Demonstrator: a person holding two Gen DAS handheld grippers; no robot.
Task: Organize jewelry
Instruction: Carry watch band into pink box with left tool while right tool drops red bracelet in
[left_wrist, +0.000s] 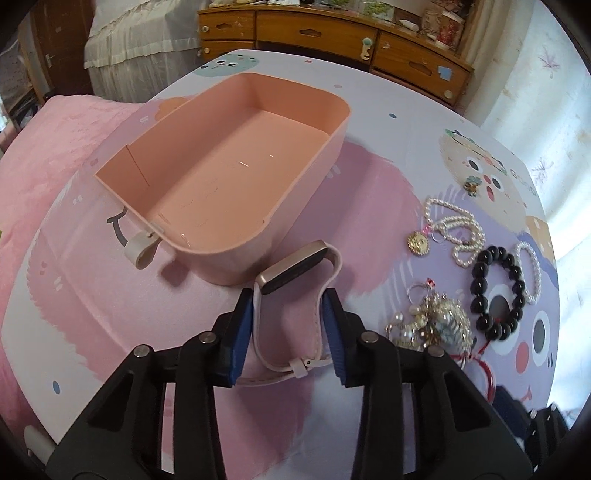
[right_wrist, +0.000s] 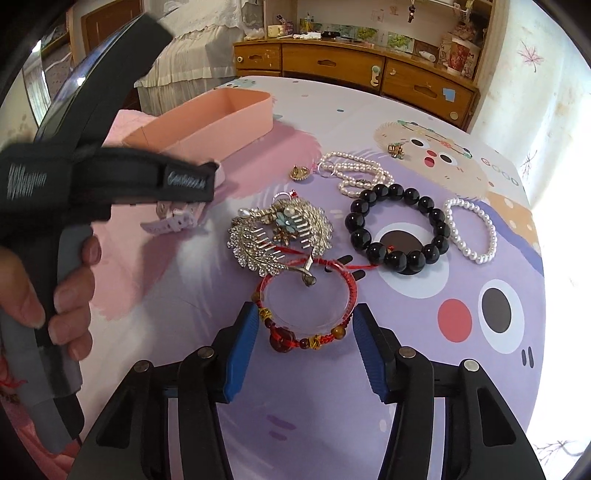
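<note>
An empty pink box (left_wrist: 236, 173) stands on the patterned table; it also shows in the right wrist view (right_wrist: 221, 114). My left gripper (left_wrist: 290, 306) is closed on the looped strap of a pink watch (left_wrist: 295, 271), just in front of the box. My right gripper (right_wrist: 304, 325) is open, its blue pads on either side of a red cord bracelet (right_wrist: 308, 302) lying on the table. Beyond it lie a silver rhinestone hair comb (right_wrist: 277, 232), a black bead bracelet (right_wrist: 397, 229), a small pearl bracelet (right_wrist: 471, 229) and a pearl necklace (right_wrist: 354, 168).
A pink blanket (left_wrist: 55, 155) covers the bed to the left. A wooden dresser (right_wrist: 354, 70) stands behind the table. A small gold brooch (right_wrist: 396, 149) lies near the far table edge. The hand holding the left gripper (right_wrist: 62, 284) fills the left of the right wrist view.
</note>
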